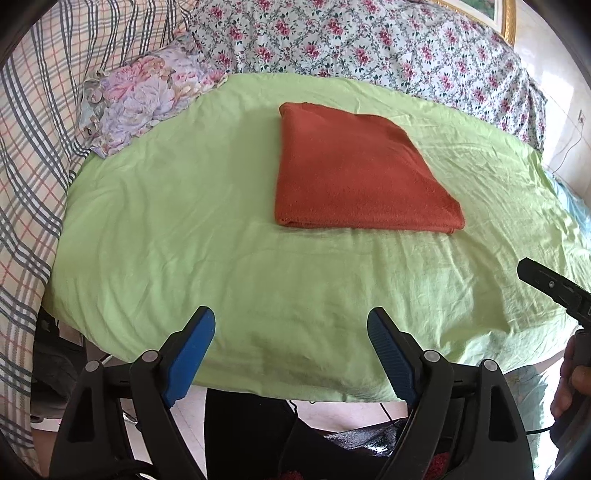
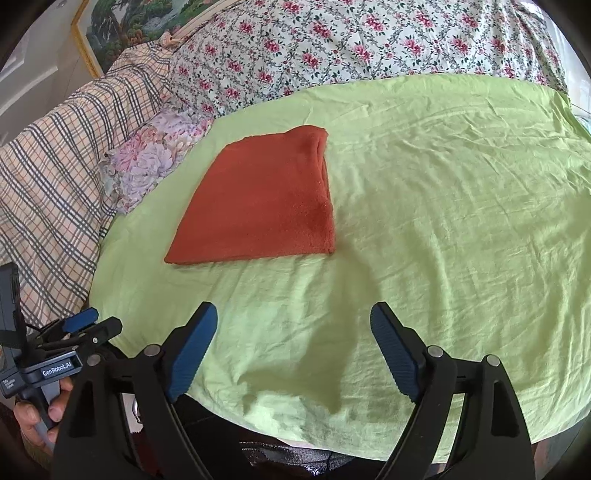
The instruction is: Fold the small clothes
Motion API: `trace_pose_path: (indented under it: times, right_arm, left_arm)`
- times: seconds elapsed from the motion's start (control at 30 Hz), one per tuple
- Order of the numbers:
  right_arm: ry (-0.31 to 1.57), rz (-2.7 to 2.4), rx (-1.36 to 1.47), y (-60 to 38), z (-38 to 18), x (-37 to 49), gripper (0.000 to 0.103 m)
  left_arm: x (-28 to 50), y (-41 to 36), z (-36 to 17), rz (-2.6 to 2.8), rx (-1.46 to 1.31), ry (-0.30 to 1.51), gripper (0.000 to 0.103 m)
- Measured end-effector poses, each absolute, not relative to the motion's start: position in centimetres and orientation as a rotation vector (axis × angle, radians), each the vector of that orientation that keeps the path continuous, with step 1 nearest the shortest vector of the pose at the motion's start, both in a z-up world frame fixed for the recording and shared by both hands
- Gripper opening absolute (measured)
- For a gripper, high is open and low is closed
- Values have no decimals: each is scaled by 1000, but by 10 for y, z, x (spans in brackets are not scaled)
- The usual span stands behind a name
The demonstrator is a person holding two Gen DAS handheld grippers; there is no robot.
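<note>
A rust-red cloth lies folded into a flat rectangle on the light green sheet. It also shows in the right wrist view, left of centre. My left gripper is open and empty, held over the sheet's near edge, well short of the cloth. My right gripper is open and empty, also near the front edge. The left gripper shows in the right wrist view at the lower left. Part of the right gripper's body shows at the right edge of the left wrist view.
A pastel floral pillow lies at the sheet's far left. A plaid blanket is on the left, a rose-print quilt behind. A framed picture hangs behind. The green sheet's front edge drops off below the grippers.
</note>
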State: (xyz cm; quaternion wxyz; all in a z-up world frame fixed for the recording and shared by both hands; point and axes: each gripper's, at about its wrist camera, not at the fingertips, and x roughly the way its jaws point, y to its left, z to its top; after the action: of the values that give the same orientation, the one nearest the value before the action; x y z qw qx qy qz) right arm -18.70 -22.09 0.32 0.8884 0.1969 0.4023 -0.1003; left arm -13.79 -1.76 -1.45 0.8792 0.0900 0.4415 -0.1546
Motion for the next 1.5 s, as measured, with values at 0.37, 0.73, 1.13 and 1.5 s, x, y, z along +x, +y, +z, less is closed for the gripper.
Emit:
trace_pose_path:
  times: [0.37, 0.73, 1.13, 1.5]
  right_arm:
    - [893, -218, 395, -230, -15, -182, 88]
    - [929, -221, 335, -246, -13, -161, 94]
    - [931, -161, 265, -227, -15, -114, 96]
    - [954, -132, 244, -210, -19, -80, 97]
  left_arm:
    - [-106, -32, -17, -276, 284, 923, 87]
    - [-65, -45, -17, -271, 301, 924, 90]
    - [-38, -49, -37, -283, 315, 979, 91]
    - [-25, -62, -33, -260, 374, 953, 92]
